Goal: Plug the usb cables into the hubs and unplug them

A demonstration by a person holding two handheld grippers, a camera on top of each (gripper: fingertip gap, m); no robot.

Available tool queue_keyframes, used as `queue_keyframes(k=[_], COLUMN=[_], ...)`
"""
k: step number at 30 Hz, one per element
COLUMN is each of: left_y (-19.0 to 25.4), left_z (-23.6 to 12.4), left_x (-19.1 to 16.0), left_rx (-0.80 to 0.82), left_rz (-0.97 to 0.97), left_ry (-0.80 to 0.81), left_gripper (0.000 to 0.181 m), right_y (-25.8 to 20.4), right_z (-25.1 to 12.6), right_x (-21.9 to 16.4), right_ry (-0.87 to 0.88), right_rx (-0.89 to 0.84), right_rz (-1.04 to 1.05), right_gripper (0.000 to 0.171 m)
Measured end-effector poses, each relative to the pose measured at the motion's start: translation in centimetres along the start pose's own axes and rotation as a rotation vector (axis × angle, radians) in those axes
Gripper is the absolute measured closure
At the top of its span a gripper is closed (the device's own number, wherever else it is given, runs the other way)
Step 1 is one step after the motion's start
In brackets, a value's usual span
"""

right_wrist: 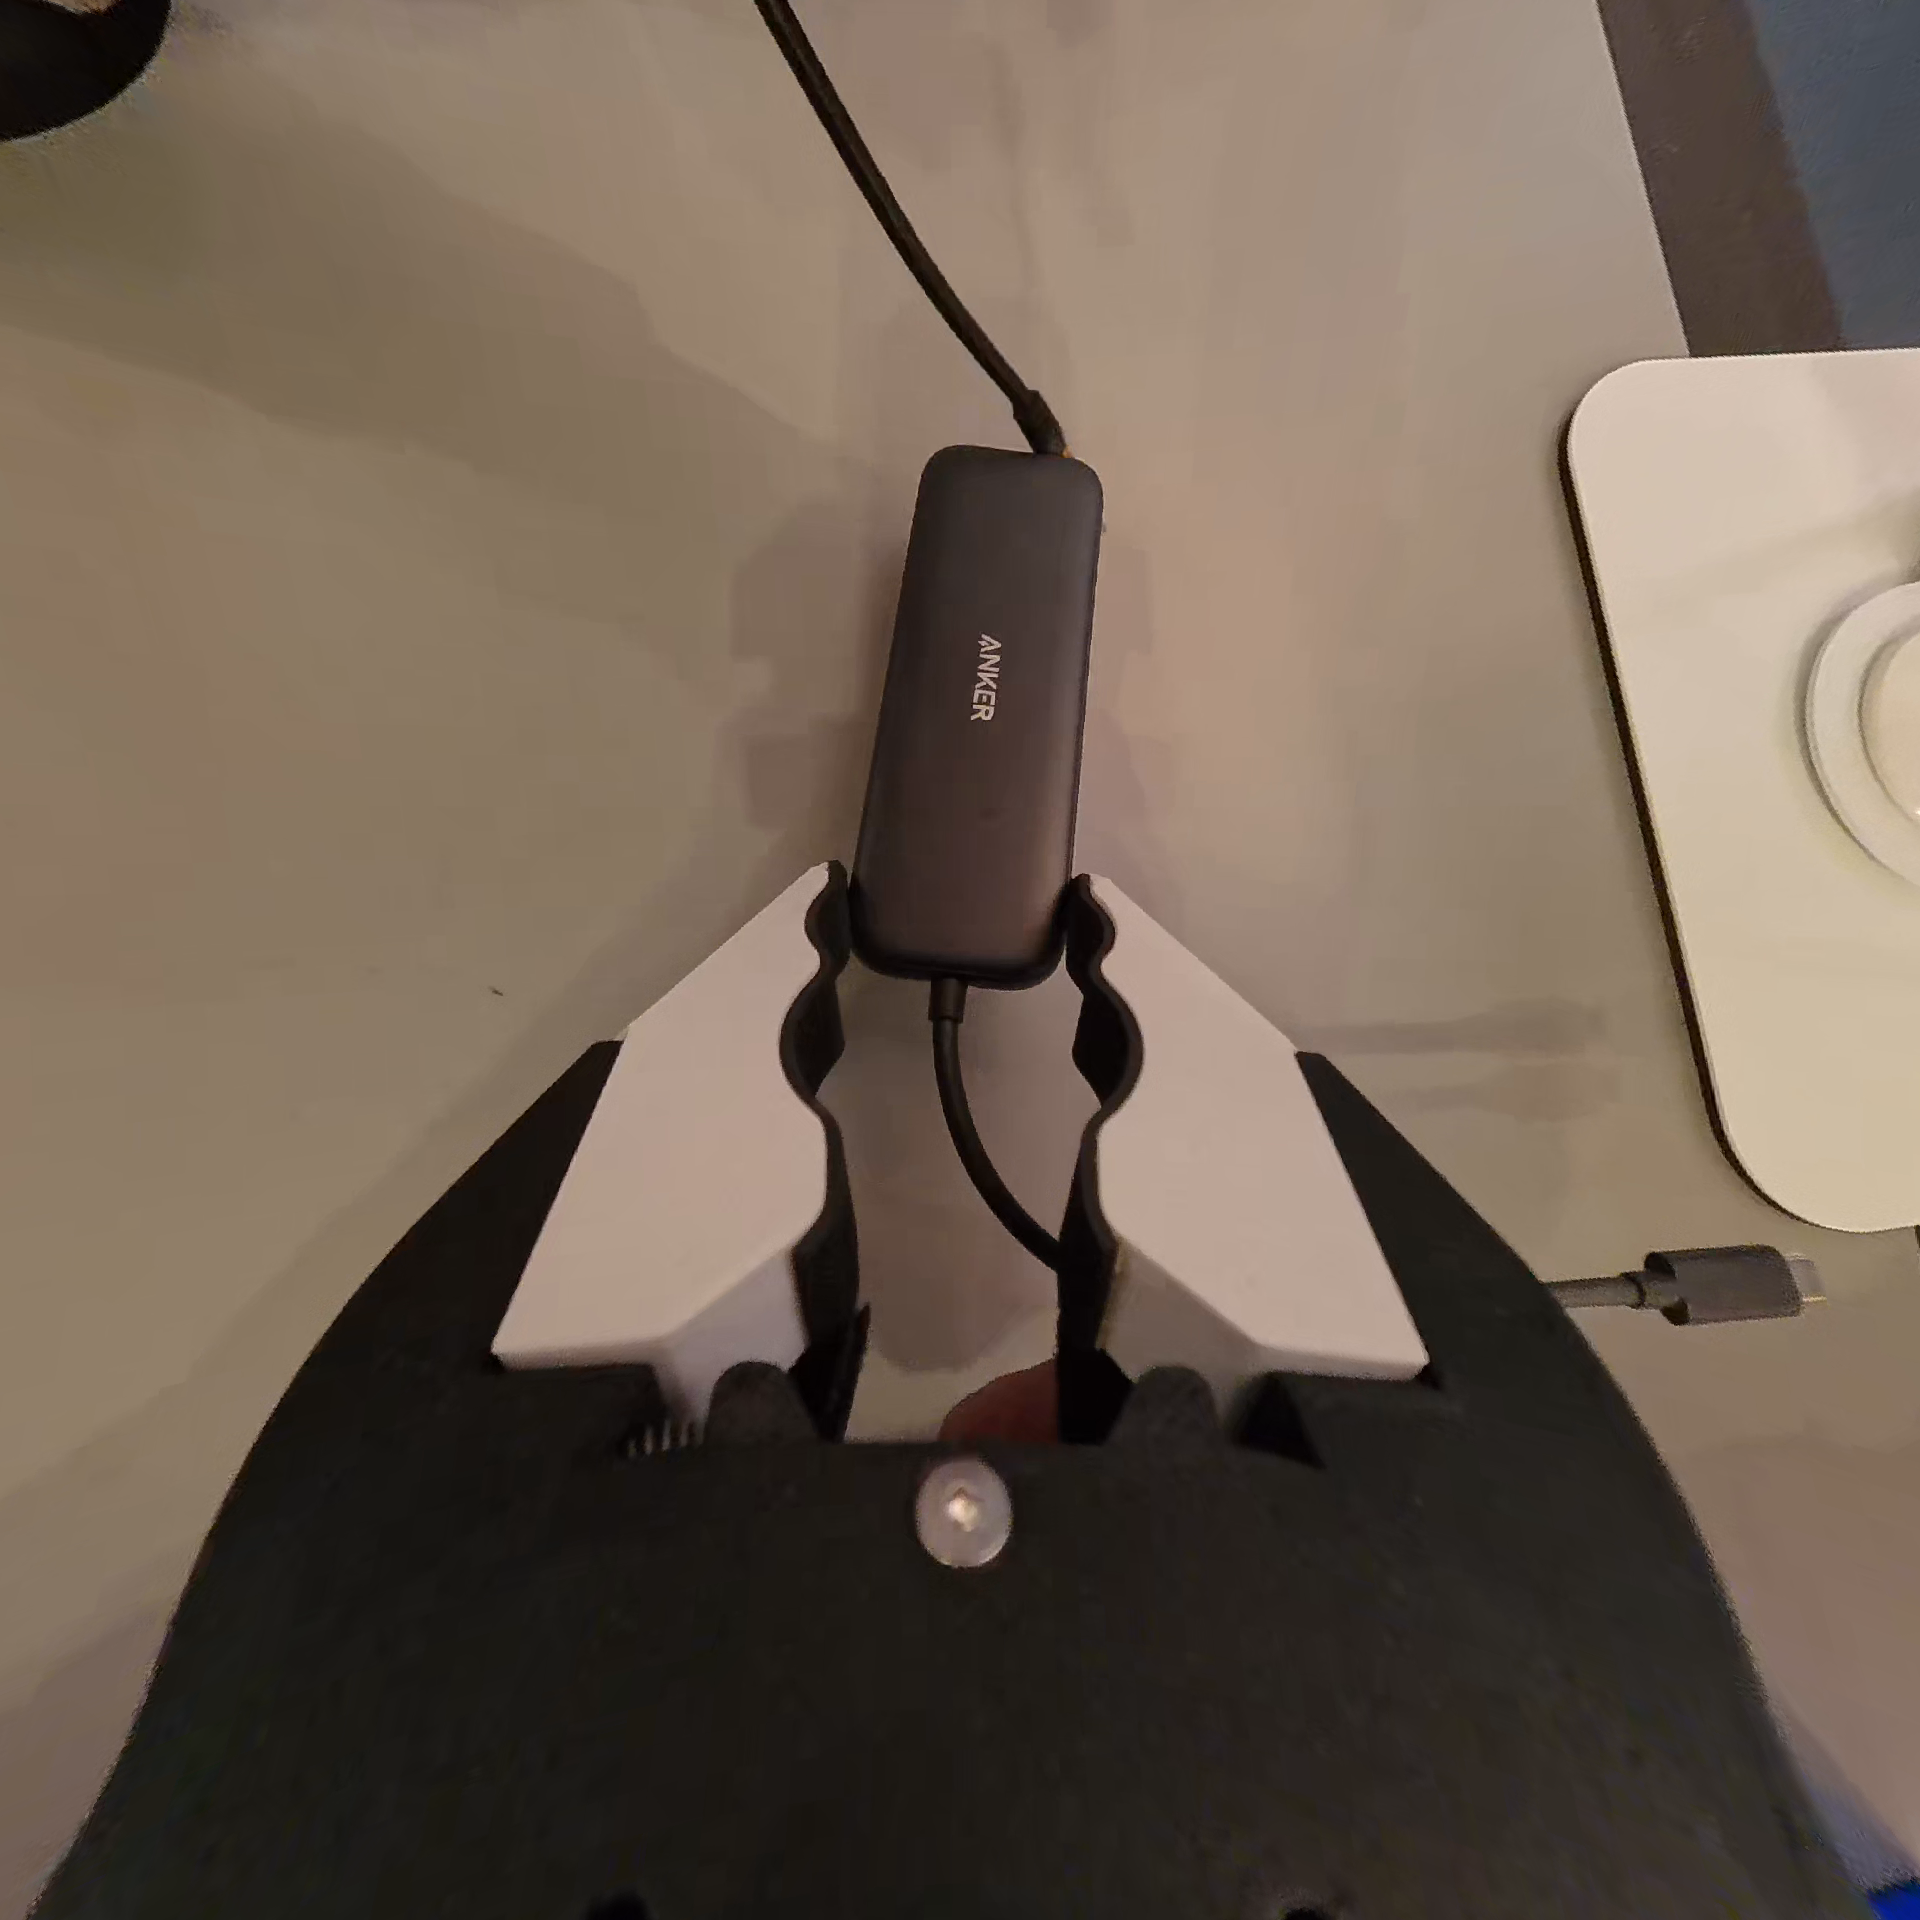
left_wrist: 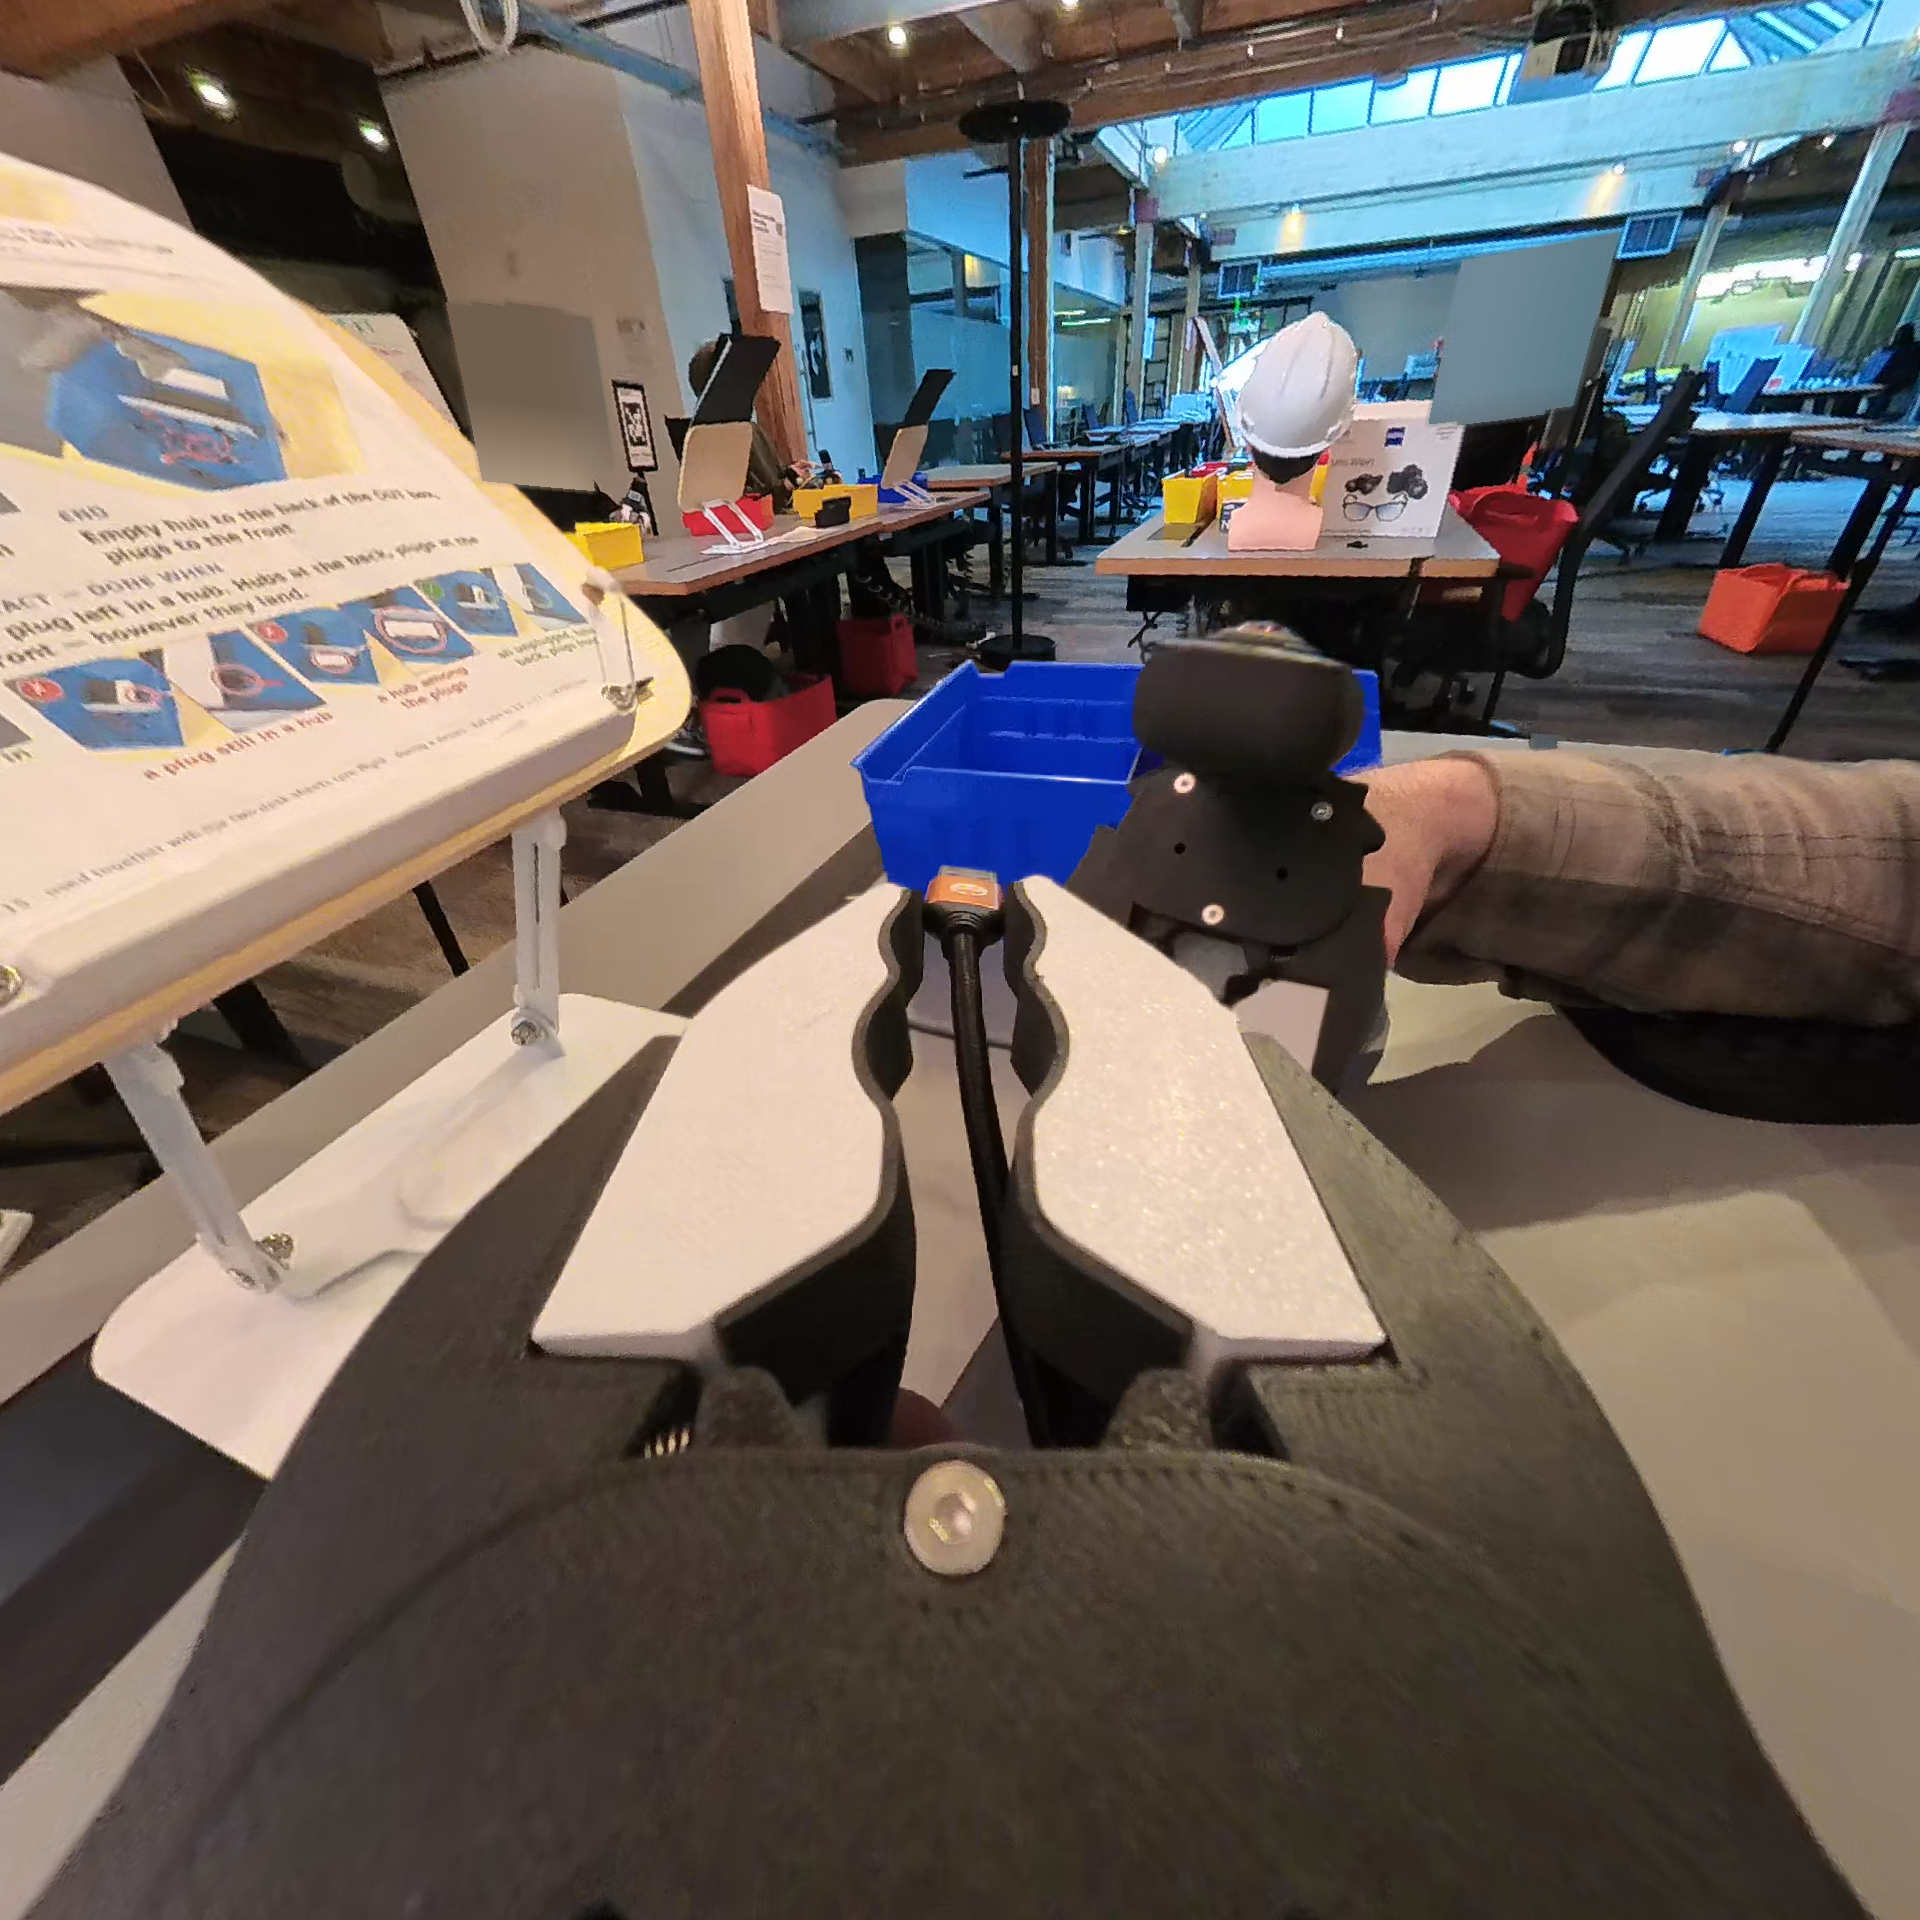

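- Hub [right_wrist: 971, 717], dark grey, white logo on top: right gripper [right_wrist: 956, 914] clamps its near end on the table [right_wrist: 364, 623]; a cable [right_wrist: 914, 239] exits at 12 o'clock.
- Left gripper [left_wrist: 961, 914] pinches an orange-tipped plug [left_wrist: 962, 896].
- Left view only: blue bin [left_wrist: 987, 769] at 12, printed sheet [left_wrist: 260, 582] at 10.

**Two wrist cams: one level, one top-down**

Left wrist view rides on the left gripper [left_wrist: 961, 914], low over the grey table [left_wrist: 1714, 1351], facing level across it toward the blue bin [left_wrist: 987, 769] and the open workshop behind. Right wrist view sits on the right gripper [right_wrist: 956, 914], facing straight down, close to the table [right_wrist: 416, 623]. Shared: the table, the white stand base [left_wrist: 343, 1278] [right_wrist: 1766, 831], and the right gripper [left_wrist: 1247, 831] seen from outside in the left view.
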State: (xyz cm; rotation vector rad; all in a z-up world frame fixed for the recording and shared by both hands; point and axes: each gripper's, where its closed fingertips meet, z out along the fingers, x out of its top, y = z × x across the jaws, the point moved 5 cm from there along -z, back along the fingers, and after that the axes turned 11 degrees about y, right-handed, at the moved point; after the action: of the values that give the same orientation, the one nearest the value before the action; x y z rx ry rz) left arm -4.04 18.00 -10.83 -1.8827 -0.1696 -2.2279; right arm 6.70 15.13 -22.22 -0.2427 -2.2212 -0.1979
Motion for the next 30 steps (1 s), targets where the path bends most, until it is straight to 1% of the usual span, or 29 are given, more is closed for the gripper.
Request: queue_keyframes(k=[4,8,17,22,30], left_y=[-1.0,-1.6,-0.9,-1.1,-1.6], left_z=[-0.4,-0.7,0.2,0.1,-0.3], left_x=[-0.8,-2.0,-4.5,-4.3,-4.0], left_rx=[0.031,0.048,0.036,0.042,0.058], left_rz=[-0.043,-0.057,-0.059,-0.056,-0.058], left_ry=[-0.005,-0.033,-0.098,-0.089,-0.071], left_gripper=[0.166,0.166,0.166,0.166,0.166], right_y=[0.1,0.0,0.1,0.2,0.3], right_z=[-0.2,0.5,1.5,2.4,3.1], right_x=[0.0,-0.6,-1.4,-2.3,-2.3], right_ry=[0.006,-0.016,-0.013,-0.015,0.068], right_rx=[-0.001,0.0,0.005,0.002,-0.011], right_rz=[0.003,-0.012,-0.02,-0.019,-0.01], right_gripper=[0.131,0.131,0.131,0.131,0.129])
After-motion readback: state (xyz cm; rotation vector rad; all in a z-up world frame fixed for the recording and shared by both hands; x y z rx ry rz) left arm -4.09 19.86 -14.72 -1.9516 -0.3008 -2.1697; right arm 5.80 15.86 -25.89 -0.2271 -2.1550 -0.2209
